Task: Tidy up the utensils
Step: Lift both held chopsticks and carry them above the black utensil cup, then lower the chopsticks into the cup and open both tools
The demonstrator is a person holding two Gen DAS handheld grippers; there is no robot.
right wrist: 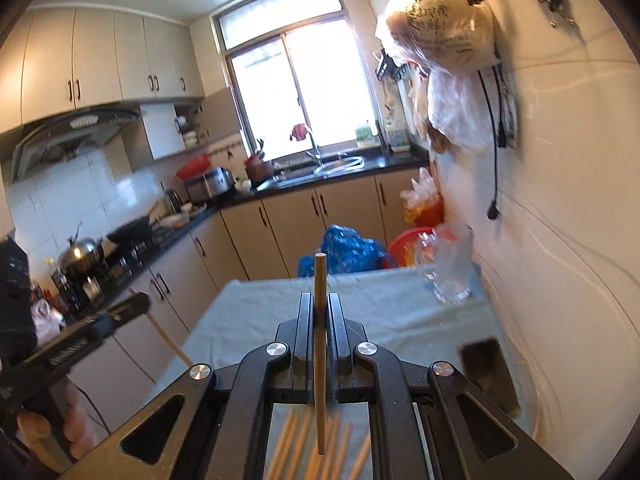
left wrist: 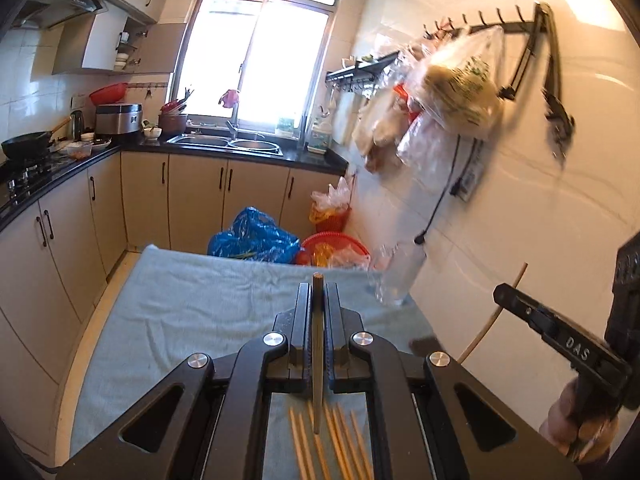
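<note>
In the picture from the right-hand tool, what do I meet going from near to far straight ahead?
Loose chopsticks on the cloth → the right gripper, shut on one chopstick → blue-grey cloth → blue plastic bag → beige cabinets → sink → window.

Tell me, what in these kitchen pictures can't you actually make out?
- Loose chopsticks on the towel: both views; gripper frames hide most, so no count.
- Glass mug: blurred in both views; contents unclear.
- Dark object on the towel: right wrist view, blurred, unidentifiable.
- Hanging plastic bags: smeared, contents unreadable.
- Left gripper and right gripper: each has its jaws shut on a chopstick.
</note>
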